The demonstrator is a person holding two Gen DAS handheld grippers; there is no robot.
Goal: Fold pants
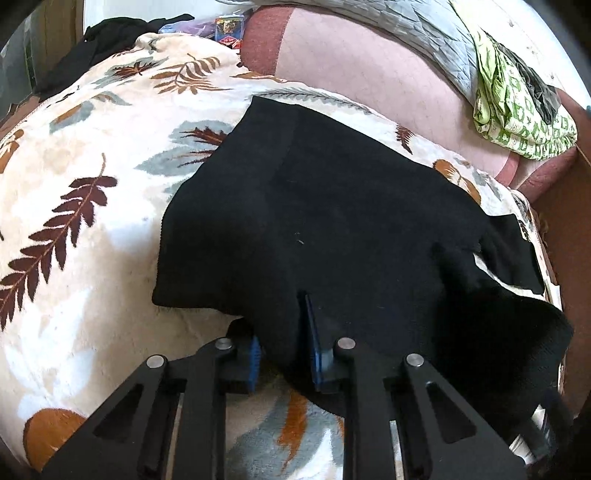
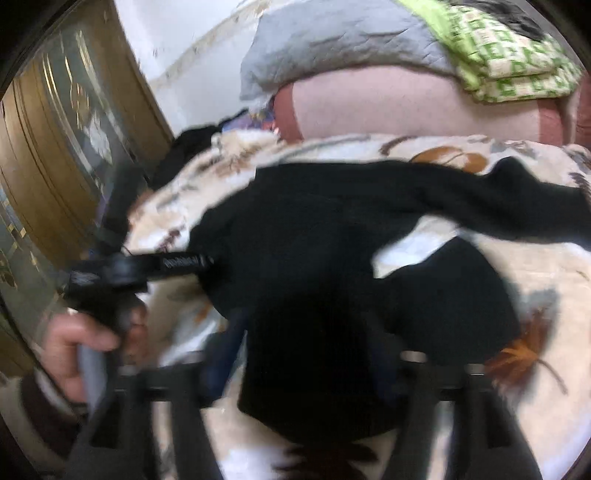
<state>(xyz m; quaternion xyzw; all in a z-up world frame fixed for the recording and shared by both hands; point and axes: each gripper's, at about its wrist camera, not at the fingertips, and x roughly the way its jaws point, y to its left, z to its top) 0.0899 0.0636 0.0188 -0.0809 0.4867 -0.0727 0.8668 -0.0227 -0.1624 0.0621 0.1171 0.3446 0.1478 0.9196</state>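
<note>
Black knit fabric fills the middle of your left wrist view: the black knit pants (image 1: 332,221) lie spread on a cream fleece blanket printed with brown and grey leaves (image 1: 92,177), which covers the bed. Your left gripper (image 1: 282,339) sits at the near edge of the pants with its jaws spread; a fold of the cloth hangs between the two blue pads, and you cannot tell whether they press on it. Beyond the blanket sits a pink and rust cushion (image 1: 369,66), with a grey quilted cover (image 1: 406,29) and a green-and-white patterned cloth (image 1: 517,110) draped over it. A second dark garment (image 1: 110,40) lies at the far left corner of the bed.

From your right wrist view, heavily blurred, the same pants (image 2: 314,229) stretch across the blanket (image 2: 535,277), one leg trailing off to the right. Your right gripper (image 2: 306,369) holds a bunched part of the pants between its fingers, though the blur hides whether it is pinching. At the left, your left hand (image 2: 74,343) grips the handle of the other gripper. A brown wooden wardrobe door (image 2: 55,147) stands behind it.
</note>
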